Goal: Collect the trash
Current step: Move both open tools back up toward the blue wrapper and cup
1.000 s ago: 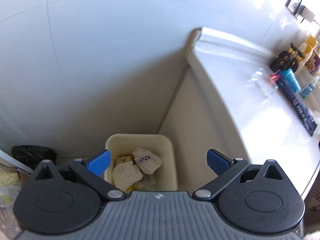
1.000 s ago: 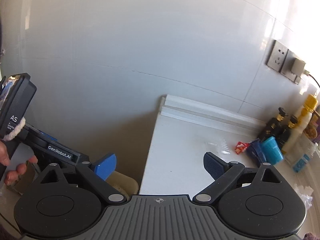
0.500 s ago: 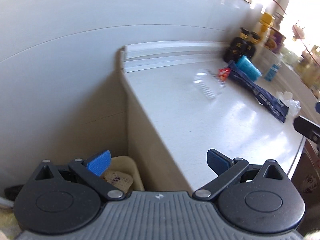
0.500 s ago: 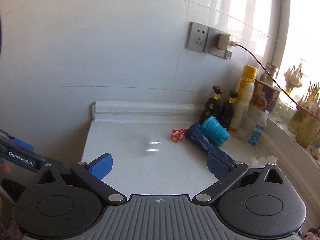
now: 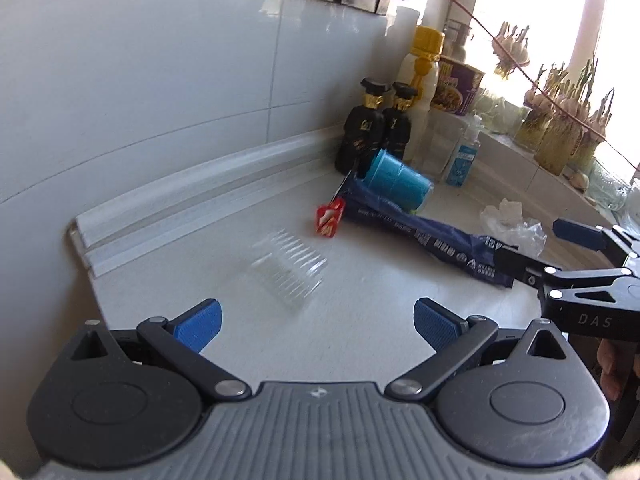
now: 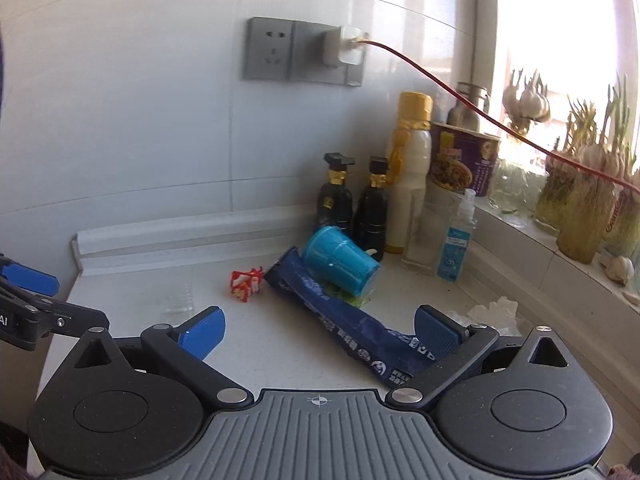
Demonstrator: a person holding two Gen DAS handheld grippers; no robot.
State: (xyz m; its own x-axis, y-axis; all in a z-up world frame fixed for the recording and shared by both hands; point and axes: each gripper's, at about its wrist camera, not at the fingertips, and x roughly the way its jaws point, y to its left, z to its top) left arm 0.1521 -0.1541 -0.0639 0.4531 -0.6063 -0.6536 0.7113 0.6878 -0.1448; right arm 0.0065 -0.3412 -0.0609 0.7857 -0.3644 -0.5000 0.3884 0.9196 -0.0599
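Trash lies on a white counter (image 5: 360,320): a clear ribbed plastic tray (image 5: 290,270), a small red wrapper (image 5: 330,218), a long dark blue wrapper (image 5: 432,240), a tipped blue cup (image 5: 400,182) and crumpled clear plastic (image 5: 512,224). My left gripper (image 5: 316,326) hovers open just short of the clear tray, nothing between its fingers. My right gripper (image 6: 318,332) stands open over the blue wrapper (image 6: 352,320), with the blue cup (image 6: 340,260) and red wrapper (image 6: 246,282) beyond it. In the left wrist view the right gripper (image 5: 540,246) shows at the right edge.
Against the tiled wall stand two dark bottles (image 6: 352,204), a yellow-capped white bottle (image 6: 410,172), a purple noodle cup (image 6: 466,160) and a small sanitizer bottle (image 6: 458,236). A red cable (image 6: 460,92) runs from the wall socket. Sprouting garlic jars (image 6: 580,208) line the sill.
Both grippers swung right, away from the bin beside the counter, and now face the counter's trash. The right gripper came down closer to the blue wrapper. Both stayed open and empty.
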